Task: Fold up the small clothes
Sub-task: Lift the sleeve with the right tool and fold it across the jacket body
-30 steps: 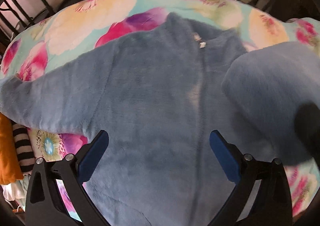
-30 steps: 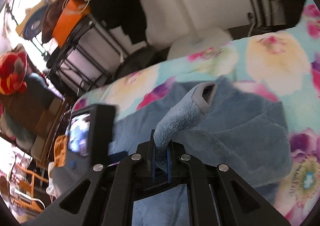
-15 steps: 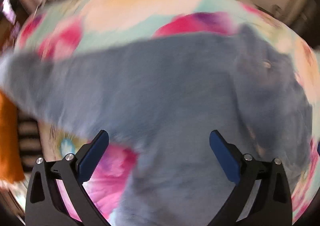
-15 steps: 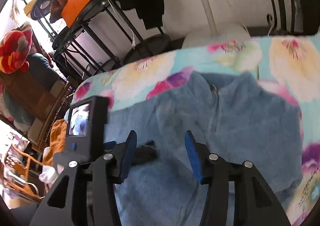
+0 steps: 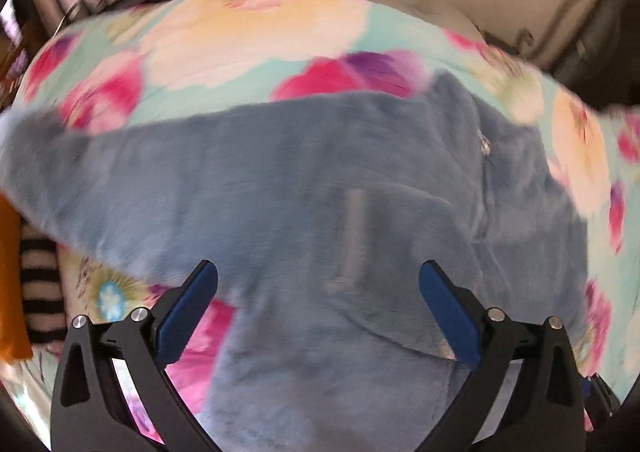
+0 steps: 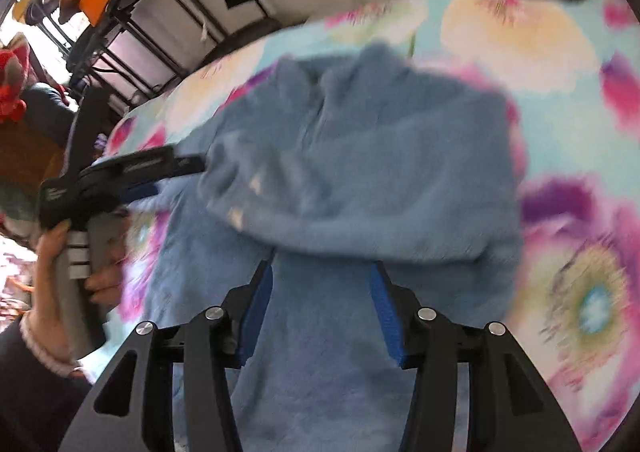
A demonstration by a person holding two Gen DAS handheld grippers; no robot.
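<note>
While one sleeve (image 6: pixel 320 188) already lies folded across the chest, blue fleece jacket (image 5: pixel 320 180) rests flat, zip up, on the flowered bed cover (image 5: pixel 248 36). Item part-folded. Outstanding, by my reading: other sleeve (image 5: pixel 72 164), outstretched; body fold. Right tool (image 6: pixel 322 308): jaws have just been opening, released, nothing between them. Left tool (image 5: pixel 318 304): spread wide, empty, above the jacket.

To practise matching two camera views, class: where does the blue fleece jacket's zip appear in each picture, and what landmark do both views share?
Left wrist view: the zip runs down the right part of the blue fleece jacket, right of centre.
Right wrist view: the zip lies in the upper middle, running down from the collar.
Shared landmark: the flowered bedspread under the jacket.
</note>
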